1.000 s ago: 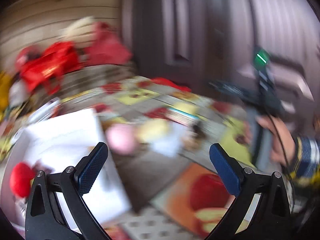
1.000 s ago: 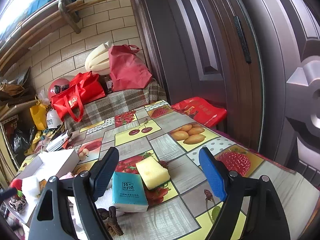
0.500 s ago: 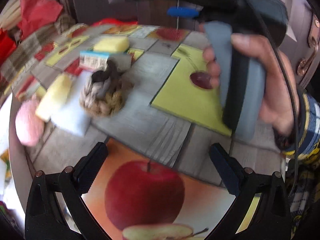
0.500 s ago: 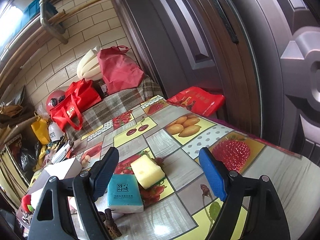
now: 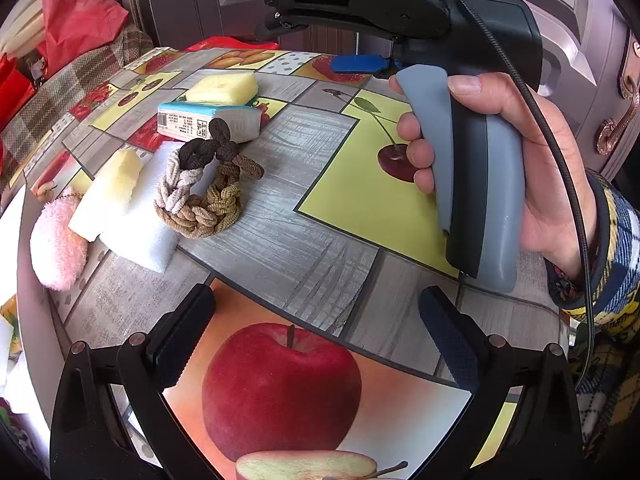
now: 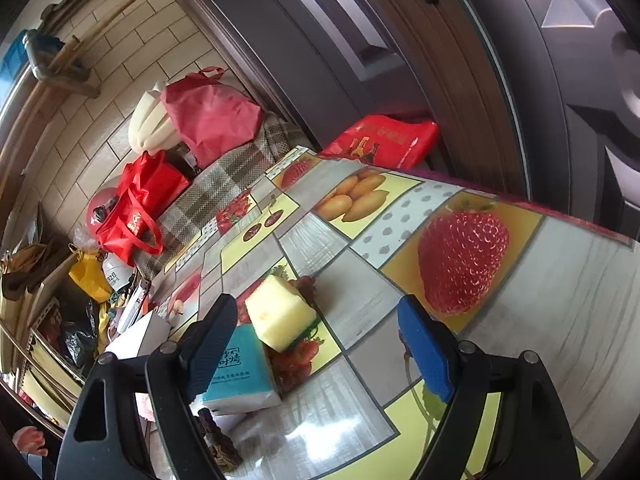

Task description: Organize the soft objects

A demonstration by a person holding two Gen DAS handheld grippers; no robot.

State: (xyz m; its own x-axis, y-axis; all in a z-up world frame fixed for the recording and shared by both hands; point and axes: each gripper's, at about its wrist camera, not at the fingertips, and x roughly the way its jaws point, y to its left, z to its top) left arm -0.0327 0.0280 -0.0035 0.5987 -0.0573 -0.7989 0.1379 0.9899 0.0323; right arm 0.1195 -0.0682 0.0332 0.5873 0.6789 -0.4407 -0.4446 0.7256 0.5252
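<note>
On the fruit-print tablecloth (image 5: 280,248) lie a yellow sponge (image 5: 223,87) (image 6: 280,313), a teal tissue pack (image 5: 208,121) (image 6: 238,372), braided hair ties (image 5: 204,188), a white foam block (image 5: 148,216), a pale yellow foam piece (image 5: 107,196) and a pink fluffy puff (image 5: 56,240). My left gripper (image 5: 316,340) is open above the apple print, short of the soft things. My right gripper (image 6: 320,344) is open too, with nothing between its fingers; the sponge and tissue pack lie just beyond its left finger (image 6: 210,344). A hand (image 5: 552,184) holds the right gripper at the right of the left wrist view.
Red bags (image 6: 140,204) (image 6: 212,116) and a plaid-covered bench (image 6: 224,184) stand behind the table against a tiled wall. A dark door (image 6: 440,60) runs along the table's far edge, with a flat red bag (image 6: 384,140) against it. A white box (image 6: 140,336) sits far left.
The left gripper swung down and right from the white box to over the apple print, then stayed. The right gripper rolled and sank a little, bringing the sponge and tissue pack closer.
</note>
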